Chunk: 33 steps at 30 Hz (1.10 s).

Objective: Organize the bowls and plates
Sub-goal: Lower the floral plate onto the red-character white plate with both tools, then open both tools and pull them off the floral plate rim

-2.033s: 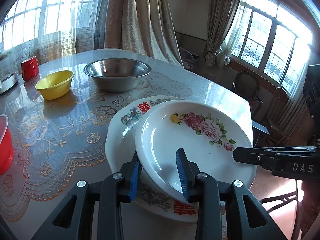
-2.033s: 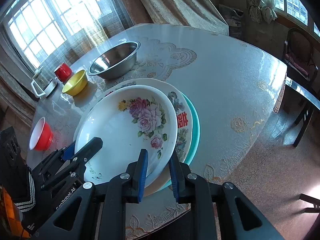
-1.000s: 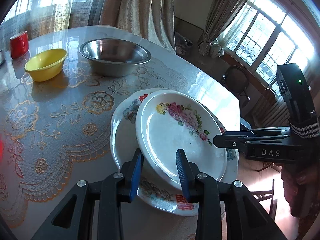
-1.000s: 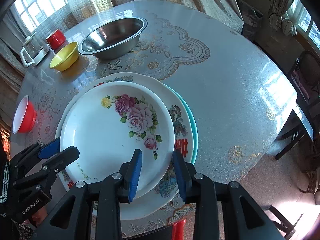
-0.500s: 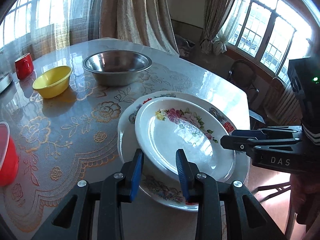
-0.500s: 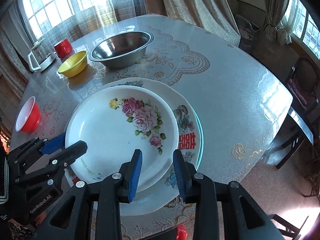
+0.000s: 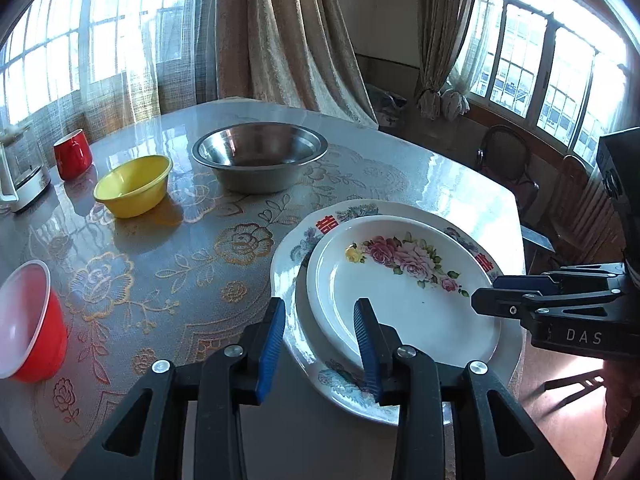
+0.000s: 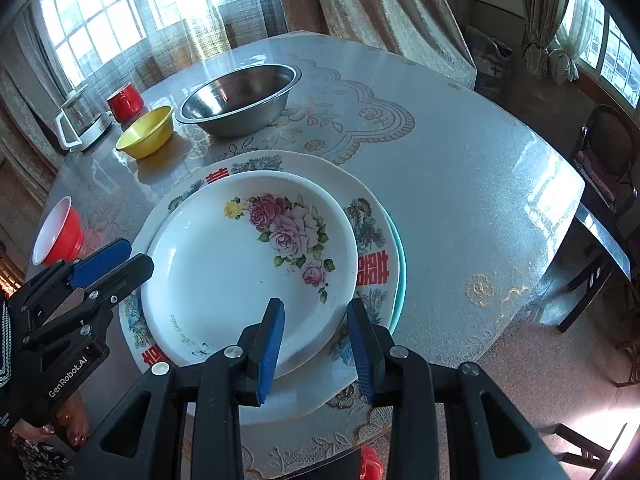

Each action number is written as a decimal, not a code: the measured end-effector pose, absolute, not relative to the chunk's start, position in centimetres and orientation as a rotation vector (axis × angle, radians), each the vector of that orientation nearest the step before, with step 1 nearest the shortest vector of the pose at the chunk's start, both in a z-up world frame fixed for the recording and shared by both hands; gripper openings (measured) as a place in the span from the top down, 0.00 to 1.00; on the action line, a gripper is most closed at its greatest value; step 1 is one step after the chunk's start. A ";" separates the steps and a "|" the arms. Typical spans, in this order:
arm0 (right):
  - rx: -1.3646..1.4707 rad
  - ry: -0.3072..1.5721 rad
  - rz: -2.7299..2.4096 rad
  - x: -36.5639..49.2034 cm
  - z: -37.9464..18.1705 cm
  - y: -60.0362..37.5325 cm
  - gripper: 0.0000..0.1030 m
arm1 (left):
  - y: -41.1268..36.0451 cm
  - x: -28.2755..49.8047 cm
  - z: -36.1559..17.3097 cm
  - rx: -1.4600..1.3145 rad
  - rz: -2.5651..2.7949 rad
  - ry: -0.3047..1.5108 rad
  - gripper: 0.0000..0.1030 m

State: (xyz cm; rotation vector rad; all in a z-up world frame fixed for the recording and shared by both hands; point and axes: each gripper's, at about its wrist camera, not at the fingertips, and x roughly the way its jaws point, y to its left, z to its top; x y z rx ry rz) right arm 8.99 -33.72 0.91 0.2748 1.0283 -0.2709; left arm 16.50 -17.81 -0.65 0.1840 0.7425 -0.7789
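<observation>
Three plates stacked at 6 o'clock: rose plate (image 8: 248, 264) atop red-lettered plate (image 8: 372, 268). Left to right, bowls loose: red bowl (image 8: 60, 232) 9 o'clock, yellow bowl (image 8: 146, 132), steel bowl (image 8: 240, 98) 12 o'clock. Left gripper (image 7: 320, 332) and right gripper (image 8: 314, 332) jaws wide, empty. Bowls probably next.

Rose plate (image 8: 224, 264) atop larger plate (image 8: 372, 272); steel bowl (image 8: 240, 98) behind stack.

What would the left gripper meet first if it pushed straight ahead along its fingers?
Most likely the near rim of the rose plate: the left gripper is open with that rim between its fingers, atop the larger red-lettered plate. Its height relative to the rim is unclear, so it might pass just above.
</observation>
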 end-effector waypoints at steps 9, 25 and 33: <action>0.342 0.923 -0.239 8.2 2.2 -33.6 0.66 | -16.5 17.4 0.1 0.129 -0.692 0.684 0.45; 0.310 0.914 -0.175 12.8 2.4 -31.5 0.65 | -14.3 20.2 -0.7 0.056 -0.549 0.707 0.32; 0.311 0.910 -0.155 15.1 2.9 -32.6 0.64 | -12.7 21.7 -1.5 -0.012 -0.458 0.724 0.28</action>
